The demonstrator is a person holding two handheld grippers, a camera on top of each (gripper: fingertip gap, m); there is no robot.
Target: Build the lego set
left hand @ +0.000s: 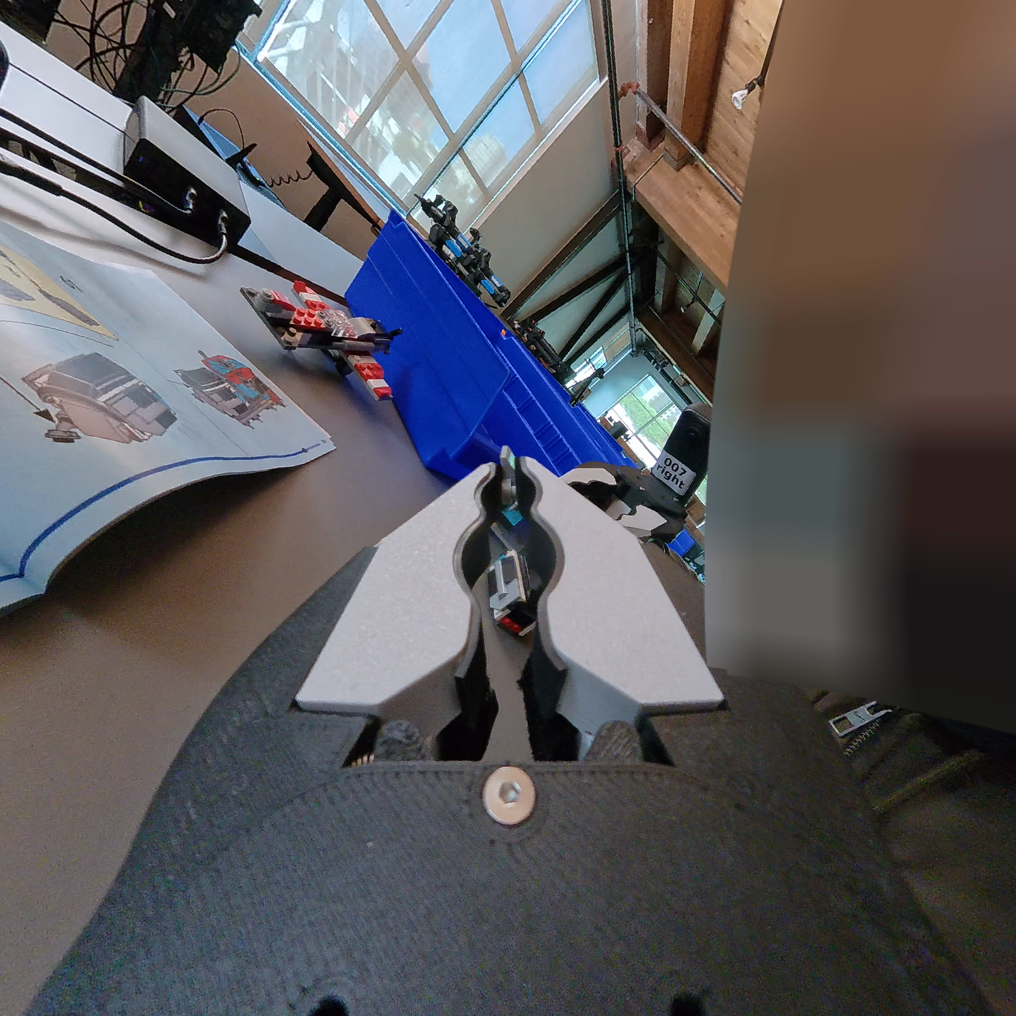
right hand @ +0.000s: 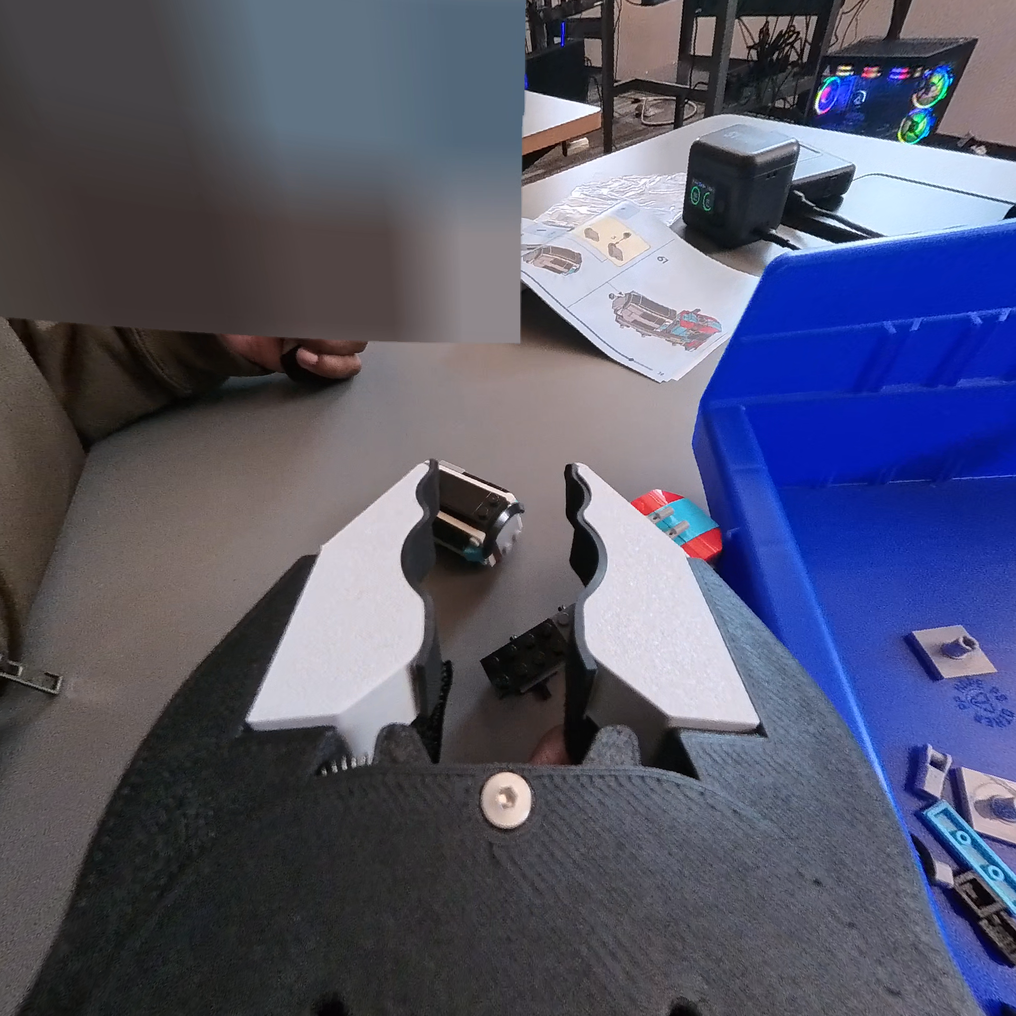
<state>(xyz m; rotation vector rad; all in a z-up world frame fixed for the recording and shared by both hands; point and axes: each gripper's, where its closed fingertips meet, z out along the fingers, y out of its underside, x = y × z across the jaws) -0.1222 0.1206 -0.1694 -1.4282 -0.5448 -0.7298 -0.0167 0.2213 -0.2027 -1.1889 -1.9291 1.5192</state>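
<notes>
In the left wrist view my left gripper point(left hand: 508, 467) is almost closed, and its tips pinch a thin grey brick piece point(left hand: 506, 477). A teal part point(left hand: 514, 517) and a grey, black and red block point(left hand: 508, 591) show in the slot behind it. My right gripper point(right hand: 500, 467) is open over the grey table point(right hand: 330, 467). A black, white and teal barrel-shaped brick assembly point(right hand: 478, 522) lies by its left finger. A black studded plate point(right hand: 525, 657) lies near its right finger. The right gripper also shows in the left wrist view point(left hand: 632, 497).
A blue bin point(right hand: 824, 440) stands at the right with several loose pieces point(right hand: 951, 654) inside, and it also shows in the left wrist view point(left hand: 451, 352). A red and teal curved piece point(right hand: 679, 525) lies by it. Also here: an open instruction booklet point(right hand: 632, 286), a red, white and grey brick model point(left hand: 330, 330), a black box with cables point(right hand: 736, 187), a person's hand point(right hand: 319, 360). The tips of one gripper are about 15 cm away from the tips of the other. The black studded plate point(right hand: 525, 657) lies some 7 cm from my right tips, 20 cm from my left tips.
</notes>
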